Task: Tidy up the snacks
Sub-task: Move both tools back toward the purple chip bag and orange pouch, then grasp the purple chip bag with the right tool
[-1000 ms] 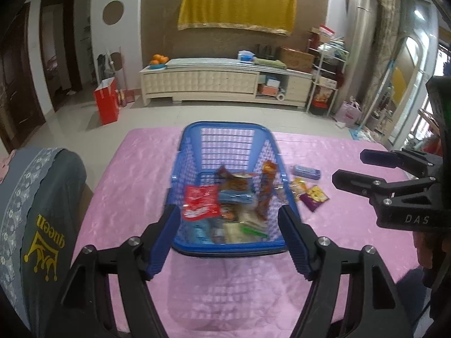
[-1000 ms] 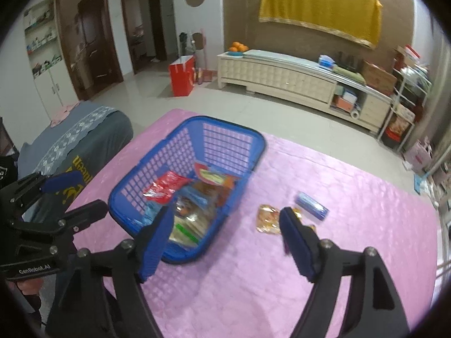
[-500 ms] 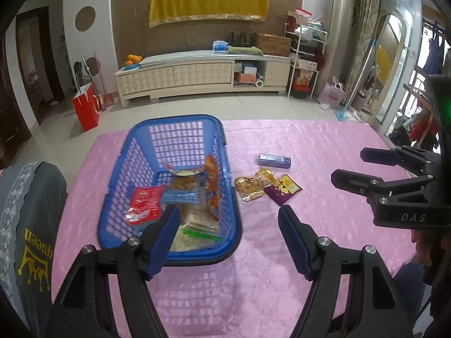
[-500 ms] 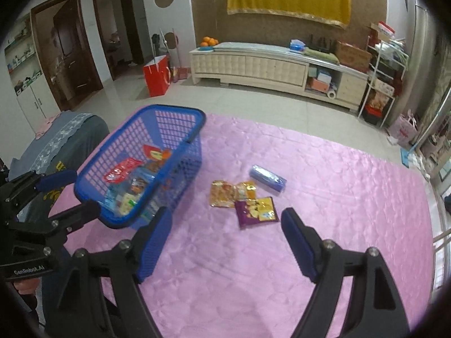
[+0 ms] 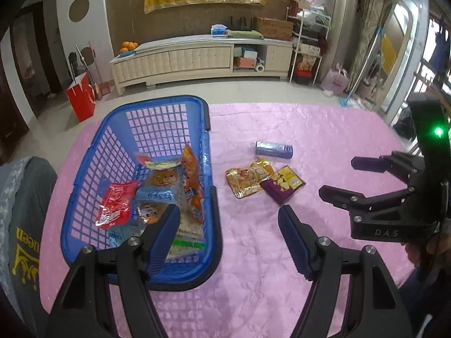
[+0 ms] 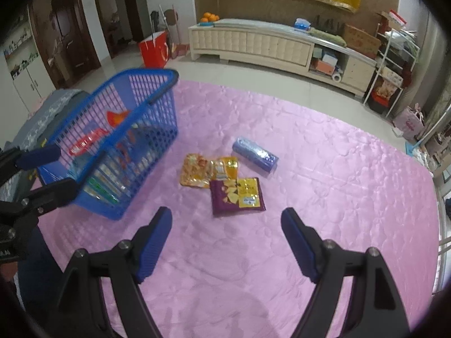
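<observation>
A blue plastic basket [image 5: 157, 115] holding several snack packets stands on the pink tablecloth [image 5: 310, 129]; it also shows at the left in the right wrist view [image 6: 146, 90]. Three snacks lie on the cloth beside it: a purple packet [image 6: 238, 195], a gold packet [image 6: 207, 169] and a blue-grey roll [image 6: 255, 155], also in the left wrist view as purple packet [image 5: 283, 186], gold packet [image 5: 248, 177] and roll [image 5: 274, 148]. My left gripper [image 5: 229, 231] is open and empty near the basket's front right corner. My right gripper [image 6: 226, 238] is open and empty, just short of the purple packet.
A grey cushioned seat [image 5: 19, 214] stands at the table's left edge. Beyond the table are a tiled floor, a cream cabinet [image 5: 197, 59], a red bag [image 5: 81, 98] and shelving at the right.
Both grippers have swung right, away from the basket toward the loose snacks. The right gripper has come closer to the purple packet. Both stay open and empty.
</observation>
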Available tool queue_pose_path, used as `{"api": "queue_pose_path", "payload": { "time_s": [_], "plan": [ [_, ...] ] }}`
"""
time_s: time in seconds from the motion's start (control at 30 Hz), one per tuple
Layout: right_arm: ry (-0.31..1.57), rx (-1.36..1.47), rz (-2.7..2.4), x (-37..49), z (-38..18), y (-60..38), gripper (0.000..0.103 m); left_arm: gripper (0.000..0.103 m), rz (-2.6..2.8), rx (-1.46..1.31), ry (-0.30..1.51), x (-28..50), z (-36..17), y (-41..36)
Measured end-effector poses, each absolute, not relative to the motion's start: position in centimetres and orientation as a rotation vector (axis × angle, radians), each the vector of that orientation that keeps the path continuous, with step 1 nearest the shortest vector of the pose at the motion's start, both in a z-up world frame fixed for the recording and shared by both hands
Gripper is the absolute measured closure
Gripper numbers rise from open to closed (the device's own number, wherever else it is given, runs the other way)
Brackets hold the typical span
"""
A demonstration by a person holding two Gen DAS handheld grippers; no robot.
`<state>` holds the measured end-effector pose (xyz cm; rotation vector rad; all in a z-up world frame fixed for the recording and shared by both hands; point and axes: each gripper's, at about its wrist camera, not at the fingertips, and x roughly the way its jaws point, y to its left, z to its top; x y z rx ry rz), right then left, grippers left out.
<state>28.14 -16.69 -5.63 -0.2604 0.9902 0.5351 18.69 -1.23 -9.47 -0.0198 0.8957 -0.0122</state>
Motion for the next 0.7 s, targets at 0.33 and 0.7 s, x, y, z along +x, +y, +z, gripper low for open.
{"api": "queue_pose_path", "payload": {
  "time_s": [0.33,0.7],
  "plan": [
    [1.046,-0.266,0.566,30.4,-9.3,-17.2,0.020,0.033,-0.020,0.106,0.902,21.2,-11.2,-4.0],
    [1.113,-0.245,0.600,33.7,-13.5,-14.7,0.020,0.033,-0.007,0.237,0.888,24.5,-11.1,-5.0]
  ]
}}
